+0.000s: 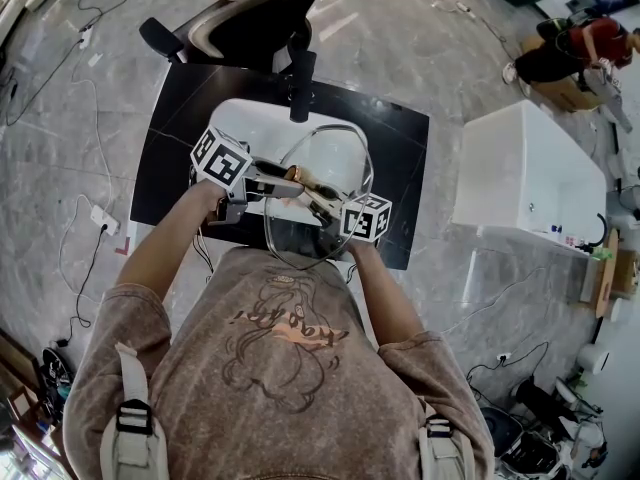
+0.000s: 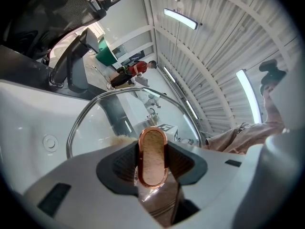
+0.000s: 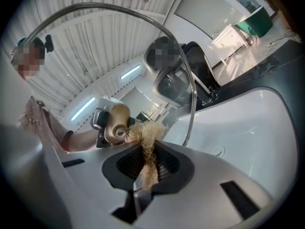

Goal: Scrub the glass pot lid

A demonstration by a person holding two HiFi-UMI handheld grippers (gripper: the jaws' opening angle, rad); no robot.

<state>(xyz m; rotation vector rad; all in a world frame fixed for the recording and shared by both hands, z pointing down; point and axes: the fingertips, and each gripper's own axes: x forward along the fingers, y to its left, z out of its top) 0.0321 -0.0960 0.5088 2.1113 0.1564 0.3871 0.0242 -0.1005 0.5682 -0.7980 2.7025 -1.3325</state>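
Left hand-held gripper (image 2: 152,162) clenched on the copper-rimmed knob (image 2: 152,149) of the glass lid (image 1: 335,158), tilted over the white sink (image 1: 240,118) mid-bench (image 1: 400,128). Right hand-held gripper (image 3: 148,163) pinching a tan fibrous scrubber (image 3: 145,135) by the glass. Probably stiff, slippery, breakable; safest gripped by the knob.

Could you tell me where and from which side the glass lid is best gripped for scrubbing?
Probably the handle at the centre of the lid, approached from the outer face. It is the one part standing out from the smooth glass, and narrow enough for two jaws: the left gripper is shut on it so, leaving the other face to the scrubber in the right gripper.
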